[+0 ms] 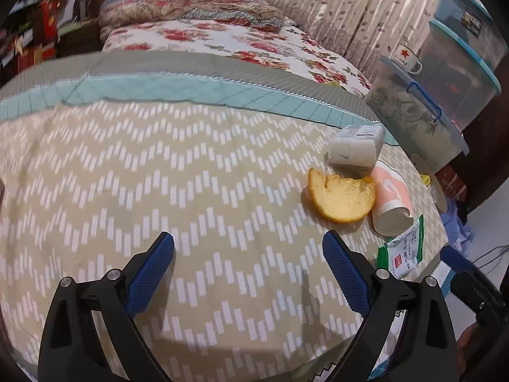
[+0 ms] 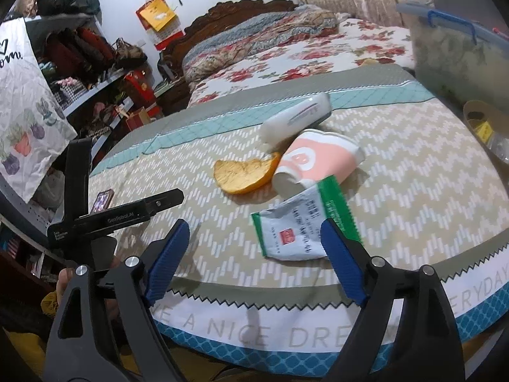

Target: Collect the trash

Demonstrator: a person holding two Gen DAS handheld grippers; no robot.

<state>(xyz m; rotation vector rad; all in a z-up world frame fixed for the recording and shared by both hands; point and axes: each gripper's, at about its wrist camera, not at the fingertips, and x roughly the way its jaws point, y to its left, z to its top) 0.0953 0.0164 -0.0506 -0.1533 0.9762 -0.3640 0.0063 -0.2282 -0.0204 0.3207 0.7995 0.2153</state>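
Observation:
Trash lies on a beige zigzag mat (image 1: 159, 175) spread over a bed. An orange peel (image 1: 342, 195) (image 2: 243, 172) touches a crushed pink paper cup (image 1: 389, 200) (image 2: 313, 162) lying on its side. Behind them lies a white tube (image 1: 354, 146) (image 2: 296, 116). A green and white sachet (image 1: 402, 251) (image 2: 292, 232) lies nearest the mat's edge. My left gripper (image 1: 249, 238) is open over bare mat, left of the peel. My right gripper (image 2: 254, 227) is open, and its right finger covers the sachet's near right corner. Nothing is held.
A clear bin with a blue lid (image 1: 423, 117) (image 2: 458, 51) stands at the right with a red-star mug (image 1: 408, 59) on it. A phone (image 2: 101, 200) lies on the mat's left side by the left gripper's black body (image 2: 121, 218). Cluttered shelves (image 2: 79, 73) stand to the left.

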